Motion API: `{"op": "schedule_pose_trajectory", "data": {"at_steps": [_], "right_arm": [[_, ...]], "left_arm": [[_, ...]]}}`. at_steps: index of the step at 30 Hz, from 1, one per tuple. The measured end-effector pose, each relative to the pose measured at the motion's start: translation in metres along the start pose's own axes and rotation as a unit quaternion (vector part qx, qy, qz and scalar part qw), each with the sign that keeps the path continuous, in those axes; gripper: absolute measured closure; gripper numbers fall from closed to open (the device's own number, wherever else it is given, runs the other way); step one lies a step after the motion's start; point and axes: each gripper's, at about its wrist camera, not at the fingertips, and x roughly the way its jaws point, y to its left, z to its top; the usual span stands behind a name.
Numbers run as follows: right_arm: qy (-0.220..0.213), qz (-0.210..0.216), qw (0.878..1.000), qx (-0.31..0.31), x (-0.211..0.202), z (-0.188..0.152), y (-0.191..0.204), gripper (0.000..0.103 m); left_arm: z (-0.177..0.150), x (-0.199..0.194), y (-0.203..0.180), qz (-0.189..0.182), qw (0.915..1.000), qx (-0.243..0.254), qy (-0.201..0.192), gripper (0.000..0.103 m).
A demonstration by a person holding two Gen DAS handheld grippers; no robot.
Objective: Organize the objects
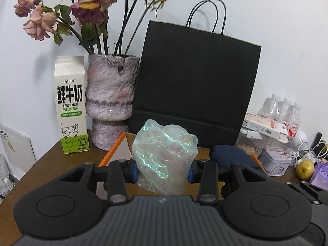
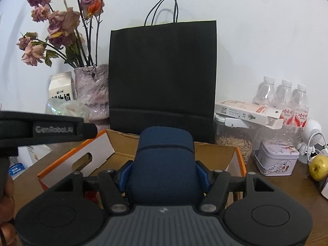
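My left gripper is shut on a crumpled iridescent plastic wrap, held above an open cardboard box with orange edges. In the right wrist view my right gripper is shut on a dark blue fabric case, held over the same cardboard box, whose flaps stand open. The blue case shows at the right of the left wrist view. The left gripper's body and the plastic wrap show at the left of the right wrist view.
A black paper bag stands behind the box against the wall. Left of it are a vase of dried roses and a milk carton. At right stand water bottles, a jar, a tin and a yellow-green fruit.
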Motion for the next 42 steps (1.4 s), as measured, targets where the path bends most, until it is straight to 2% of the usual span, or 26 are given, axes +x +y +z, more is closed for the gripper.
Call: {"op": "schedule_pose_trajectory", "data": {"at_steps": [9, 12, 14, 15, 16, 17, 18, 30, 42], "right_arm": [[0.005, 0.005, 1.0, -0.002, 0.014, -0.005, 0.001, 0.041], [0.008, 0.01, 1.0, 0.001, 0.016, -0.006, -0.002, 0.039], [0.003, 0.008, 1.0, 0.003, 0.014, -0.006, -0.002, 0.038], [-0.003, 0.005, 1.0, 0.003, 0.012, -0.006, -0.003, 0.035], [-0.006, 0.002, 1.0, 0.003, 0.011, -0.005, -0.003, 0.018], [-0.007, 0.0, 1.0, 0.004, 0.01, -0.004, -0.003, 0.008], [-0.013, -0.002, 1.0, 0.007, 0.008, -0.004, -0.004, 0.0], [-0.009, -0.004, 1.0, 0.017, 0.005, -0.003, -0.008, 0.0], [-0.001, -0.011, 1.0, 0.004, -0.019, 0.004, -0.007, 0.0]], "left_arm": [[-0.006, 0.014, -0.002, 0.012, 0.9999, 0.004, 0.006, 0.061], [-0.007, 0.015, -0.001, 0.011, 0.9999, 0.002, 0.009, 0.056], [-0.007, 0.015, -0.001, 0.014, 0.9999, 0.001, 0.01, 0.042], [-0.007, 0.015, 0.0, 0.015, 0.9998, 0.0, 0.009, 0.025], [-0.007, 0.014, 0.0, 0.019, 0.9998, -0.001, 0.007, 0.007], [-0.007, 0.013, 0.0, 0.025, 0.9997, -0.002, 0.003, 0.0], [-0.007, 0.011, 0.0, 0.029, 0.9996, -0.003, -0.006, 0.0], [-0.003, 0.004, 0.002, 0.034, 0.9993, -0.013, -0.014, 0.0], [0.002, -0.024, 0.003, 0.026, 0.9992, -0.02, -0.024, 0.0]]}}
